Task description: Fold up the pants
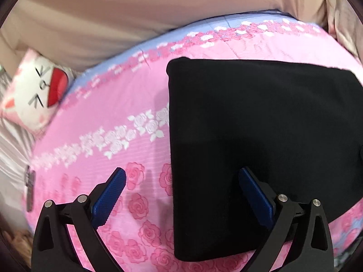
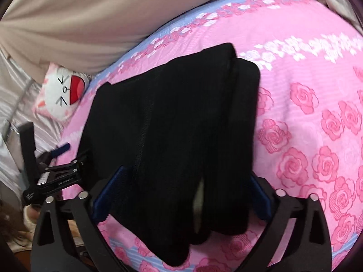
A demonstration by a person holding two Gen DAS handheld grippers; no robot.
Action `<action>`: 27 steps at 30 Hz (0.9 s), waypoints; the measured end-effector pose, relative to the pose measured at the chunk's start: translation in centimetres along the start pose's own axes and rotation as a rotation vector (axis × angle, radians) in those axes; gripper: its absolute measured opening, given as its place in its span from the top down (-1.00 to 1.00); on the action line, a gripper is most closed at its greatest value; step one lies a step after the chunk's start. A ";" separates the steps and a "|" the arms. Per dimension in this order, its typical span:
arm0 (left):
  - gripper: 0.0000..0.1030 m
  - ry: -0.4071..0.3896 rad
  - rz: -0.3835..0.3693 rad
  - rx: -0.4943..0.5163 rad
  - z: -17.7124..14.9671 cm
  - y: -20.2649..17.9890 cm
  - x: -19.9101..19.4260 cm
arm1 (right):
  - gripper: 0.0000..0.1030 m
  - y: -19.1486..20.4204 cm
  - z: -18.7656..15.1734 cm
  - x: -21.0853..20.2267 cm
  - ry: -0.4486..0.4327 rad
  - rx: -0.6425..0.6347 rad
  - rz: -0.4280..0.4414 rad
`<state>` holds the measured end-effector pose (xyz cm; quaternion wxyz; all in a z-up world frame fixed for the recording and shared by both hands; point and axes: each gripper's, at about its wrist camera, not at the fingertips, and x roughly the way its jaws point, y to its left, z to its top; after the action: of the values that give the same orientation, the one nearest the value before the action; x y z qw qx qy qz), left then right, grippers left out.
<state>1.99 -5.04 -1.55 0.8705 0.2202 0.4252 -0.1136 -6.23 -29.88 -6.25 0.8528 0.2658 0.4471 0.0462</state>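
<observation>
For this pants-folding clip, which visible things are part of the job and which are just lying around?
Part of the job:
- black pants, folded into a stack on the bed
- left gripper, open, empty
- right gripper, open, astride the stack's near end

Just lying about:
- cat-face pillow at the bed's far left corner
- pink rose bedsheet
- beige curtain behind

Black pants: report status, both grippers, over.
Left hand-held gripper open, empty. Right hand-held gripper open, straddling the folded black pants, not clamped. Pants flat on pink rose bedsheet. Nothing in the way.
</observation>
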 end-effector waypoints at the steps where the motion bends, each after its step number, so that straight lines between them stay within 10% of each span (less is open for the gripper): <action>1: -0.90 -0.003 0.008 0.004 0.0 0.0 0.2 | -0.91 0.2 0.0 0.1 -0.002 -0.007 -0.011; 23: -0.90 0.005 0.018 -0.004 0.2 -0.3 0.2 | -0.91 -1.5 -0.6 -1.0 -0.035 0.023 0.041; 27: -0.90 0.011 -0.181 -0.167 -0.1 2.9 0.2 | -0.91 -2.0 -0.7 -1.3 -0.042 0.050 0.072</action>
<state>3.18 -2.46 -0.92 0.8697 0.1083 0.4560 -0.1548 -7.85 -31.71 -6.62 0.8530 0.3037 0.4202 0.0603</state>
